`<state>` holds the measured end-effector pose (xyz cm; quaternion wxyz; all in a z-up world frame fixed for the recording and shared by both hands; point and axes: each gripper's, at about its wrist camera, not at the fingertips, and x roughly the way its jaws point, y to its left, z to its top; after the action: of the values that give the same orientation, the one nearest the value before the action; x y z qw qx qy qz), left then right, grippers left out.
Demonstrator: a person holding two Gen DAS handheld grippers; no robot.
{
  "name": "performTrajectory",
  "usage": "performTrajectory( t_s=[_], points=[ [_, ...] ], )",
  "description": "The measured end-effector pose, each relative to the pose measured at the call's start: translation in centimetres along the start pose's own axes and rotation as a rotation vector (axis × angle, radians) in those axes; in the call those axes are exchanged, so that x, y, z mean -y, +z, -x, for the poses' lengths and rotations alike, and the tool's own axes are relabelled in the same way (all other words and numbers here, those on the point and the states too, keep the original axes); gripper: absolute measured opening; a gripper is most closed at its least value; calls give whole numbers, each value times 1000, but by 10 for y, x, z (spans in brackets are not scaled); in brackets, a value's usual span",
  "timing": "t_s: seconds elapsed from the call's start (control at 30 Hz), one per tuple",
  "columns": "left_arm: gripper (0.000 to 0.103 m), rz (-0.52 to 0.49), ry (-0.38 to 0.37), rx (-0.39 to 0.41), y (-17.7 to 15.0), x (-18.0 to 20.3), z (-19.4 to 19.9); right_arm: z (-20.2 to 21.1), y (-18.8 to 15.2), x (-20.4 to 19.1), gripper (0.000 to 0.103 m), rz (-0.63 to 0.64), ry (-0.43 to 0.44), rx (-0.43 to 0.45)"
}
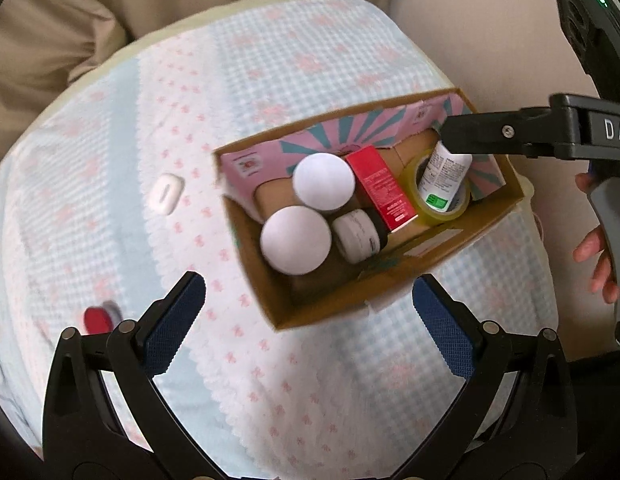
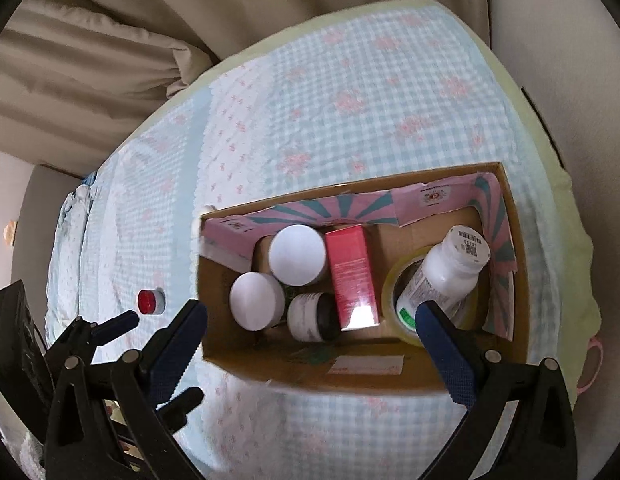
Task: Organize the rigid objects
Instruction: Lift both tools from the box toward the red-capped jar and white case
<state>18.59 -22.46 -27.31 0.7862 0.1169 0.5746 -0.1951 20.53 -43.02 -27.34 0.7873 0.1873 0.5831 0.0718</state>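
A bed or cushion covered in a pale blue gingham cloth (image 2: 350, 92) with pink flowers fills both views, with beige drapery folded along the top of the frames. At the lower left of the right wrist view a small red-capped pot (image 2: 149, 302) sits alone on the cloth; in the left wrist view a white oval case (image 1: 165, 193) lies left of centre, apart from everything else. The cardboard box (image 2: 514, 264) stands right of centre, lined with pink and teal paper. Inside it, from left to right: two white-lidded jars (image 2: 255, 306) touching each other, a small white tub (image 2: 305, 318) on its side just beside them, a red carton (image 2: 352, 278) lying flat, then a roll of clear tape (image 2: 398, 280) with a white bottle (image 2: 446, 270) leaning tilted through its hole. The left gripper (image 1: 307, 322) hangs above the box's near edge, jaws spread wide, nothing between them. The right gripper (image 2: 310, 334) is likewise fully spread and empty above the box, and a person's fingers (image 1: 590, 246) show at its handle at the right edge.
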Motion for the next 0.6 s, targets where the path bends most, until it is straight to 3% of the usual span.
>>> performTrajectory(
  t_s=[0.23, 0.6],
  points=[
    [103, 80, 37, 65, -38, -34, 52, 35, -21, -49, 103, 85, -43, 58],
    [103, 168, 106, 176, -112, -131, 125, 65, -66, -159, 103, 185, -167, 182]
  ],
)
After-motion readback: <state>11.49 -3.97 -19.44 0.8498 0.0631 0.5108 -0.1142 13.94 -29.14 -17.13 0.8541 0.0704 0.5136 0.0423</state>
